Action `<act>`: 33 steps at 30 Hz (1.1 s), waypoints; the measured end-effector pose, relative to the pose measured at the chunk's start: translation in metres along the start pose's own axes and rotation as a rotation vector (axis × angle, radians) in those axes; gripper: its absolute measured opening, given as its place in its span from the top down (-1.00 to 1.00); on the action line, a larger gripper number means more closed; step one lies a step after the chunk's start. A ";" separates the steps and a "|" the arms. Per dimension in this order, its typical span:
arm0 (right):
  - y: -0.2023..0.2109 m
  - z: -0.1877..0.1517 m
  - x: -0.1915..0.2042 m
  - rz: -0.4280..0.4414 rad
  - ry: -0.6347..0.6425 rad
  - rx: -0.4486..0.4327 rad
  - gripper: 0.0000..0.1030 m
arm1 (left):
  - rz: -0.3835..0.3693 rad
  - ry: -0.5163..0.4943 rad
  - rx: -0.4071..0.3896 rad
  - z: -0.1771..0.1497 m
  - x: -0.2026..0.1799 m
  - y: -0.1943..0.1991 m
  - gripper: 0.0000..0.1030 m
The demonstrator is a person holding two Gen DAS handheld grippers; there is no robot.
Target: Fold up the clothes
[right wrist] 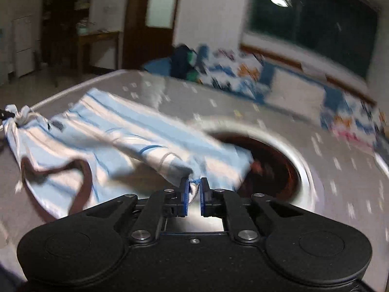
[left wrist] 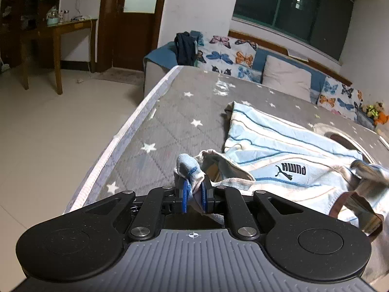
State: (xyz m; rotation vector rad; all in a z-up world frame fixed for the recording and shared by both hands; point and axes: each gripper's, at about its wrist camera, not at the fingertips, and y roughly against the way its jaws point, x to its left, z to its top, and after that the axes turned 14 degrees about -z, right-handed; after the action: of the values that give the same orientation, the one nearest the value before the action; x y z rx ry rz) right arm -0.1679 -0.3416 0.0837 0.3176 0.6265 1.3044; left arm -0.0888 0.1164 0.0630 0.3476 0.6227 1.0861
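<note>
Grey star-printed bed cover (left wrist: 170,112) underneath, wooden door (left wrist: 126,24) and dark window (left wrist: 291,7) behind. Left gripper (left wrist: 193,196) clenched on a bunched corner of the pale blue striped shirt (left wrist: 279,150), cloth wadded between the blue pads (left wrist: 185,196); right gripper (right wrist: 193,198) pinching another corner of the same shirt (right wrist: 116,133), jaws nearly together around a thin fold, that view blurred. Shirt partly lifted and stretched between both grips, the rest draped on the cover with the logo (left wrist: 290,171) showing, butterfly-print bedding (left wrist: 228,56) and a white pillow (left wrist: 287,77) well beyond.
</note>
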 end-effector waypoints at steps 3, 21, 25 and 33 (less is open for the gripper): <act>0.002 -0.027 -0.010 -0.009 -0.028 0.103 0.74 | 0.003 0.000 0.010 -0.002 0.000 0.004 0.70; 0.002 -0.038 0.028 0.036 0.208 0.019 0.43 | 0.011 0.008 0.044 -0.021 0.004 0.022 0.20; 0.001 -0.036 0.021 0.035 0.135 0.024 0.60 | 0.022 0.020 0.049 -0.024 0.005 0.019 0.00; -0.005 -0.042 0.009 0.043 0.034 0.062 0.58 | -0.007 0.092 0.080 -0.035 0.007 0.007 -0.32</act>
State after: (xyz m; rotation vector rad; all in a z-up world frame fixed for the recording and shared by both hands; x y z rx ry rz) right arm -0.1879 -0.3395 0.0452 0.3618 0.6929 1.3355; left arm -0.1133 0.1241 0.0377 0.3654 0.7505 1.0767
